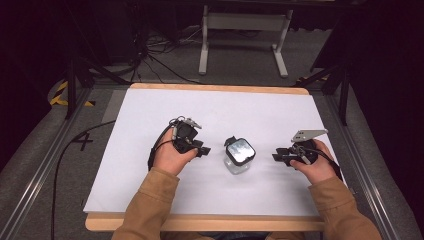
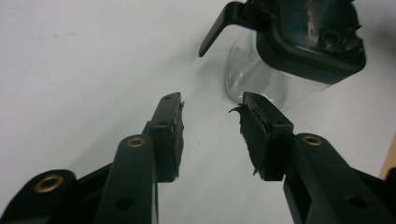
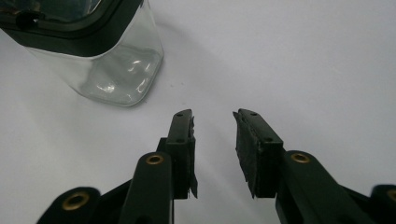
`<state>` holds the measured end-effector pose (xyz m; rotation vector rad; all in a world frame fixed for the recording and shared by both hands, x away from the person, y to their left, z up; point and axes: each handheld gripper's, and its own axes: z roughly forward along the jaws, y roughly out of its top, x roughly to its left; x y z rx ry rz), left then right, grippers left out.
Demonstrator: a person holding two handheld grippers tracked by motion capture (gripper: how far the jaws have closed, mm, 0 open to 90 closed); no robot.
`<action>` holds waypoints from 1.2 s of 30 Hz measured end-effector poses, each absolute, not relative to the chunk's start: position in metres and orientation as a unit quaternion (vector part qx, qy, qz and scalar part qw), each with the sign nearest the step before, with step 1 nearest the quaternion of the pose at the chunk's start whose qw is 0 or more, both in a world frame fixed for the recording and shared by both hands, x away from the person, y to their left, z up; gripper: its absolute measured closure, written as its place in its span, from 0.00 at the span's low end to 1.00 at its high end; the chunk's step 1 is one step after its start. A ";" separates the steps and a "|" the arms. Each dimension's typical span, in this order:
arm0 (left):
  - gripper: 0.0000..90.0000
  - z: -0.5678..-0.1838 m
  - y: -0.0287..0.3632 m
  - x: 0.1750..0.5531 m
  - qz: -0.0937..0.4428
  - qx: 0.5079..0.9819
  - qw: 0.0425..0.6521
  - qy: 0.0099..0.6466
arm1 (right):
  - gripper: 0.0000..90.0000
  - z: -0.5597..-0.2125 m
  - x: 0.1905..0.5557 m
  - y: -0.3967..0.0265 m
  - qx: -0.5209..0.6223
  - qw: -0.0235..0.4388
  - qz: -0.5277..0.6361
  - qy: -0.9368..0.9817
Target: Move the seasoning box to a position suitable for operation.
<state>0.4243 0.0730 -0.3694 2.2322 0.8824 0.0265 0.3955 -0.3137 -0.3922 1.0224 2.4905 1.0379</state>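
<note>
container (image 1: 239, 156) — clear, dark-lidded, set on white table (image 1: 150, 165); flanked by left gripper (image 1: 204, 149) and right gripper (image 1: 276, 156), jaws spread — nothing pinched.

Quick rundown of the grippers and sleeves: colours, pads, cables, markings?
Both grippers are black: left gripper, right gripper. Each has two flat jaws with brass-ringed holes and worn, frayed black pads. A grey three-cornered plate tops the right one. A thin black cable trails from the left one. The sleeves are tan.
</note>
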 end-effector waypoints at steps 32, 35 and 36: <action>0.76 -0.331 0.037 0.433 0.028 0.852 0.445 0.276 | 0.69 -0.396 0.354 -0.333 0.359 0.145 0.372 0.844; 0.75 -0.331 0.035 0.433 0.030 0.852 0.446 0.271 | 0.69 -0.395 0.351 -0.335 0.355 0.148 0.376 0.843; 0.75 -0.331 0.035 0.433 0.030 0.852 0.446 0.271 | 0.69 -0.395 0.351 -0.335 0.355 0.148 0.376 0.843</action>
